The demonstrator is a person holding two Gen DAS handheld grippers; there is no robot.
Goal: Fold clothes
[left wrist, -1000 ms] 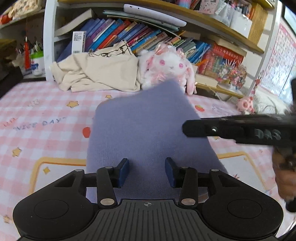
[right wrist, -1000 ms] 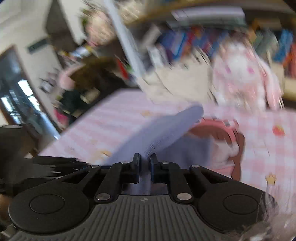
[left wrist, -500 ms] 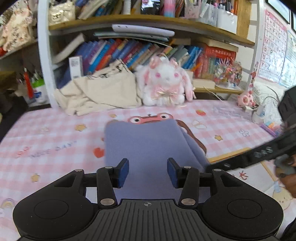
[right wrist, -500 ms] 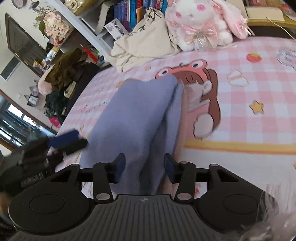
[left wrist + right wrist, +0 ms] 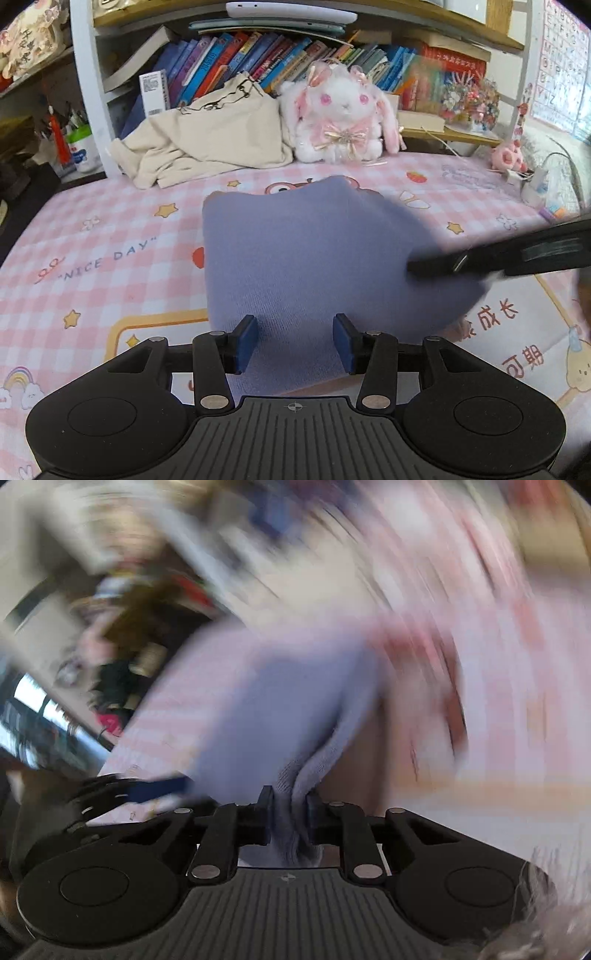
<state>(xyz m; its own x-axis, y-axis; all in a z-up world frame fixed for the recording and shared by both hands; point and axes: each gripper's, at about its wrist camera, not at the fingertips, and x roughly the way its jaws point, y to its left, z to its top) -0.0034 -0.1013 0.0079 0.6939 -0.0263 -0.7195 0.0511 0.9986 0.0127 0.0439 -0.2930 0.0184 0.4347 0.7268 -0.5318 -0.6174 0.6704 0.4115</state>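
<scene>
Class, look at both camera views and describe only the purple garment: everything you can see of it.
The purple garment is a plain lavender piece of soft, finely ribbed knit, folded into a rough rectangle with rounded far corners. It lies on the pink checked cloth, covering part of a cartoon print. Its near edge runs between the open fingers of the left gripper, which do not pinch it. The right gripper is closing on a bunched fold of its edge, fabric gathered between the pads. No sleeves or collar show.

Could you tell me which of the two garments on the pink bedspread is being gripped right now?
The lavender garment, bunched between the closing right gripper; the cream garment lies crumpled and untouched against the bookshelf.
</scene>
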